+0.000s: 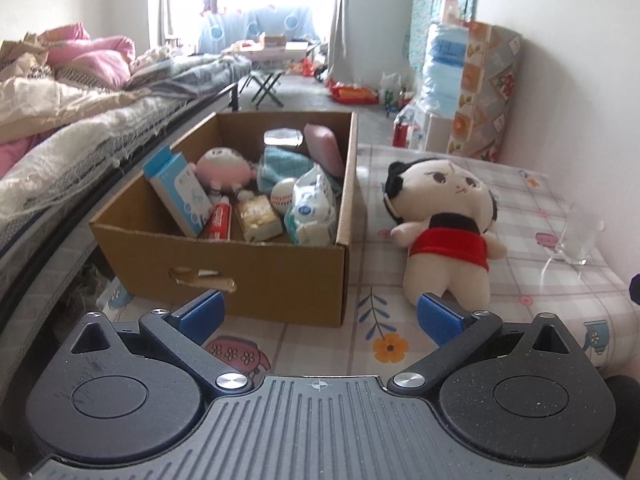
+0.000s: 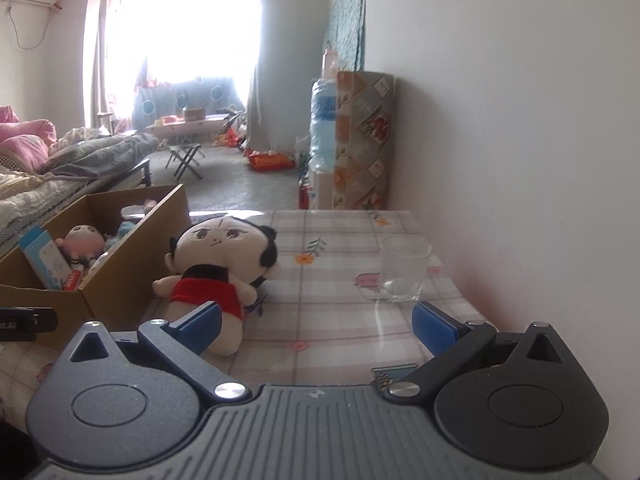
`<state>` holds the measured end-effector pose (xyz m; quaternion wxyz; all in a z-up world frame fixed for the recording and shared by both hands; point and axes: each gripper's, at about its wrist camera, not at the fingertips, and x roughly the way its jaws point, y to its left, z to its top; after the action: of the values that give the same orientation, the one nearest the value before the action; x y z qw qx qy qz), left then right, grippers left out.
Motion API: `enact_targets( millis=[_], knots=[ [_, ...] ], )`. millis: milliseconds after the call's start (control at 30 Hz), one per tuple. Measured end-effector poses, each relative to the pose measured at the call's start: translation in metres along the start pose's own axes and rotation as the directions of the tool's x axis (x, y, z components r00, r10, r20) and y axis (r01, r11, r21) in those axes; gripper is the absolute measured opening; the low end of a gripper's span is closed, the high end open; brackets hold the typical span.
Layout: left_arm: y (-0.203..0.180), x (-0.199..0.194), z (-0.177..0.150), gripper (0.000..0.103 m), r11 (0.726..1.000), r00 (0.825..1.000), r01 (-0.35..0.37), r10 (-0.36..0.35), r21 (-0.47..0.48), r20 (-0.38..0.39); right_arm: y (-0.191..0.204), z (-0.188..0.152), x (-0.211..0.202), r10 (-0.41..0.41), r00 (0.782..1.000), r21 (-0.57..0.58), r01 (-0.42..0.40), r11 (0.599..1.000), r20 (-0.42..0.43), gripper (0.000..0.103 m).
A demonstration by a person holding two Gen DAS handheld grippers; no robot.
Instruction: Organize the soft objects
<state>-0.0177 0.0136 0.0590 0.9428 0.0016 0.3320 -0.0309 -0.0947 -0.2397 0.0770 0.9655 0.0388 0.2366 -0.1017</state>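
Observation:
A plush doll [image 1: 444,224] with a black hair and a red dress lies on its back on the patterned tablecloth [image 1: 328,344], right of an open cardboard box [image 1: 264,276]. The box holds a pink plush [image 1: 224,168], a teal cloth [image 1: 284,164], a pink pad [image 1: 324,148], a tissue pack [image 1: 312,208], a baseball, a toothpaste tube and a blue carton. My left gripper [image 1: 320,318] is open and empty in front of the box and doll. My right gripper [image 2: 318,326] is open and empty; its left finger is near the doll [image 2: 220,276].
A clear glass [image 2: 404,268] stands on the table near the white wall, also in the left wrist view [image 1: 578,236]. A bed with bedding [image 1: 60,120] runs along the left. Water bottles and a patterned roll [image 1: 484,88] stand beyond the table's far edge.

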Motion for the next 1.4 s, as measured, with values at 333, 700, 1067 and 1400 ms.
enact_targets(
  millis=[333, 700, 1067, 1400],
  knots=[
    [-0.009, 0.004, -0.002, 0.103, 0.997, 0.998, -0.047, 0.048, 0.058, -0.026, -0.001, -0.001, 0.012, 0.036, 0.998, 0.044, -0.033, 0.998, -0.054, 0.103],
    [-0.012, 0.007, -0.004, 0.103, 0.994, 0.995, -0.084, 0.088, 0.074, -0.051, 0.012, -0.006, 0.014, 0.093, 0.991, 0.043, -0.089, 0.995, -0.098, 0.103],
    [-0.015, 0.013, 0.001, 0.103, 0.991, 0.993, -0.095, 0.101, 0.09, -0.063, 0.013, -0.007, 0.019, 0.096, 0.989, 0.059, -0.09, 0.994, -0.11, 0.103],
    [-0.016, 0.019, 0.001, 0.103, 0.991, 0.992, -0.095, 0.103, 0.099, -0.072, 0.012, -0.007, 0.022, 0.089, 0.989, 0.059, -0.083, 0.995, -0.117, 0.103]
  ],
)
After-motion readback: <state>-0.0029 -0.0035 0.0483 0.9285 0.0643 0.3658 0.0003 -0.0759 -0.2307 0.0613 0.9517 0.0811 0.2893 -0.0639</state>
